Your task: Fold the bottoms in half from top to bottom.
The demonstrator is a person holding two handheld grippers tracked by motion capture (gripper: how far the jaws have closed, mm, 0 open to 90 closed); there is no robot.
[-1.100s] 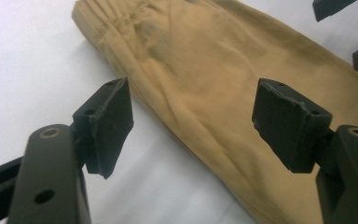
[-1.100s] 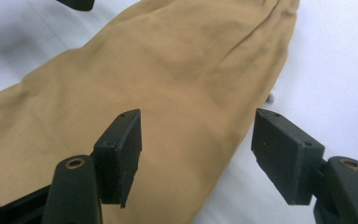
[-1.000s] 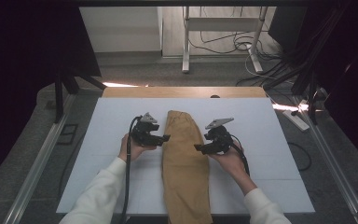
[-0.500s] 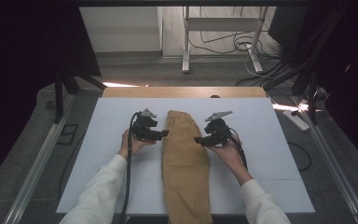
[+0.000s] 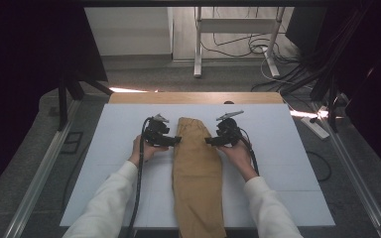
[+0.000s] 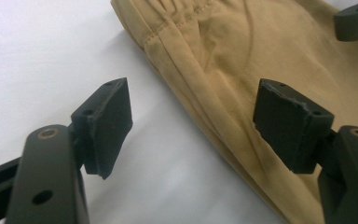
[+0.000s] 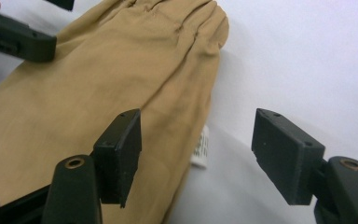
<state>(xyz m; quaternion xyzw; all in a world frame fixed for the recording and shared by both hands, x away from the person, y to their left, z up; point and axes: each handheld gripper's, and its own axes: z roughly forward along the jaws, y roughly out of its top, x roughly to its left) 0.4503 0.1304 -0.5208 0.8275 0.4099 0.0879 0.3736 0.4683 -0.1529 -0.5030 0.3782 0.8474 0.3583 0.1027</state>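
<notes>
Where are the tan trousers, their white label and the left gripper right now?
tan trousers (image 5: 197, 163), high view, middle of the folded cloth.
white label (image 7: 200, 148), right gripper view, tag sticking out from the cloth's edge.
left gripper (image 5: 177, 141), high view, between its fingertips at the cloth's edge.

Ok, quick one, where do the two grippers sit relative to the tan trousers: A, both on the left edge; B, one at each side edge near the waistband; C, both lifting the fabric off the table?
B: the left gripper and right gripper flank the folded tan trousers, jaws open, cloth flat on the table.

Bright table, dark surround (sharp close-ups)
</notes>
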